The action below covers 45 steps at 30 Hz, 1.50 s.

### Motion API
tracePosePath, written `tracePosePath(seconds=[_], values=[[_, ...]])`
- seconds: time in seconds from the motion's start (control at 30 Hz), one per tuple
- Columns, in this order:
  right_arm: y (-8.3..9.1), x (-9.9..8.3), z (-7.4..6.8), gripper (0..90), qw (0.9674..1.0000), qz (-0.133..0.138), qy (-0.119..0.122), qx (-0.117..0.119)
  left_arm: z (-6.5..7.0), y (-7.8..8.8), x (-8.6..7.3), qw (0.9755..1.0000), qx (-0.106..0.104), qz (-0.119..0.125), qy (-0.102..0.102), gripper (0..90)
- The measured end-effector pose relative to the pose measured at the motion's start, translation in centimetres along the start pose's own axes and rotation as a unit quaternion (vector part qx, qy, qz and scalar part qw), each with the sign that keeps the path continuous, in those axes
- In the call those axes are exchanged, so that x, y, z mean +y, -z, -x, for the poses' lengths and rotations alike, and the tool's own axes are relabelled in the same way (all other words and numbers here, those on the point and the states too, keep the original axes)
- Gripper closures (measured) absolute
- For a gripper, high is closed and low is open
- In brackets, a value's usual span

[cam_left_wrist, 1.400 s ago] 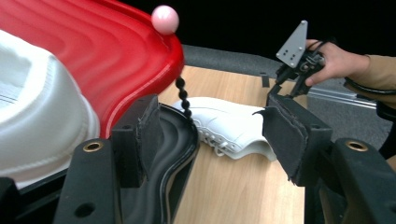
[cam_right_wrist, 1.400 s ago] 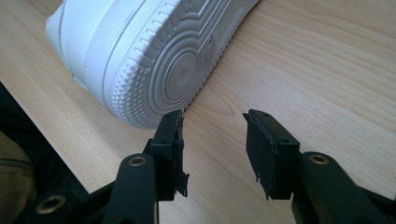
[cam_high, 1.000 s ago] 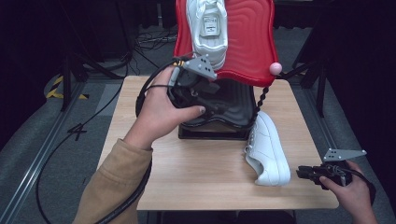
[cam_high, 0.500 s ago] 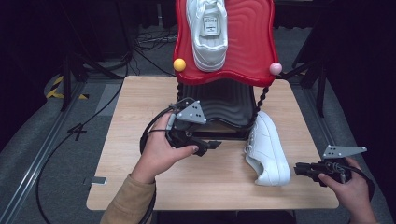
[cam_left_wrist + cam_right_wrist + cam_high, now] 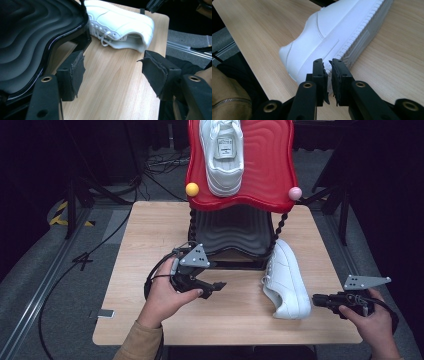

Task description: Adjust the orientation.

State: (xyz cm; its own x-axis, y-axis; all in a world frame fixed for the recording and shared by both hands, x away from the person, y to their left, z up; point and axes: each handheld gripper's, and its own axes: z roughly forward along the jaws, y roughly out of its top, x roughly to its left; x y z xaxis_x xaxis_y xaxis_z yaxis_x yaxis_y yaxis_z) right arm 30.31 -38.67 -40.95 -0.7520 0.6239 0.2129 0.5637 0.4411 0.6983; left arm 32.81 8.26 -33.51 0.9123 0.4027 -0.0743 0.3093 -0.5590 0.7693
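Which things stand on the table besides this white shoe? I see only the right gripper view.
Observer: Behind the shoe stands a two-shelf stand; its red top shelf carries a second white shoe.
Operator: Where are the left tongs?
Observer: The left tongs are open and hold nothing, over the table in front of the stand's black lower shelf.
Operator: How does my shoe lie relative to the stand?
Observer: Its toe end lies close by the stand's twisted right post; I cannot tell if they touch.
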Motion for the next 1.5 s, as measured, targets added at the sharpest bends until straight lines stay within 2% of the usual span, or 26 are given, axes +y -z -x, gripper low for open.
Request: tracePosePath(seconds=[0.07,0.13,0.23,0.47,0.57,0.9,1.07,1.33,1.4,1.5], values=[[-0.1,0.2,-0.3,85.5,0.9999,0.008,0.004,0.012,0.0,-0.1,-0.2,1.0,0.005,-0.008,0.003,34.7],[-0.4,0.6,-0.7,87.7,0.9997,0.006,0.02,0.012,0.0,-0.3,-0.5,0.9998,0.009,-0.016,0.006,34.4],[-1.0,0.8,-1.2,89.1,0.9993,0.0,0.029,0.022,-0.2,-0.3,-0.9,0.9995,0.012,-0.027,0.007,34.1],[-2.1,1.3,-1.6,89.6,0.9987,-0.009,0.042,0.026,-0.3,-0.3,-1.6,0.9991,0.01,-0.038,0.017,33.8],[-2.9,1.4,-1.6,89.9,0.9983,-0.025,0.048,0.02,-0.3,-0.3,-1.9,0.9989,0.013,-0.039,0.021,33.7],[-2.6,1.0,-0.9,90.0,0.9988,-0.024,0.038,0.021,-0.3,-0.5,-1.9,0.9988,0.012,-0.043,0.02,33.6],[-1.8,0.6,-0.5,90.0,0.9995,-0.021,0.021,0.008,-0.4,-0.5,-1.8,0.9989,0.01,-0.043,0.017,33.6],[-0.6,0.2,0.1,90.0,0.9993,-0.028,0.01,-0.023,-0.5,-1.0,-1.7,0.9987,0.004,-0.049,0.016,33.4],[0.1,0.1,0.3,90.0,0.9978,-0.039,0.013,-0.053,-0.5,-1.1,-1.7,0.9986,0.003,-0.05,0.013,33.4],[1.7,-0.1,0.8,90.0,0.9973,-0.018,0.0,-0.071,-0.6,-1.2,-1.6,0.9987,0.002,-0.049,0.013,33.4]])
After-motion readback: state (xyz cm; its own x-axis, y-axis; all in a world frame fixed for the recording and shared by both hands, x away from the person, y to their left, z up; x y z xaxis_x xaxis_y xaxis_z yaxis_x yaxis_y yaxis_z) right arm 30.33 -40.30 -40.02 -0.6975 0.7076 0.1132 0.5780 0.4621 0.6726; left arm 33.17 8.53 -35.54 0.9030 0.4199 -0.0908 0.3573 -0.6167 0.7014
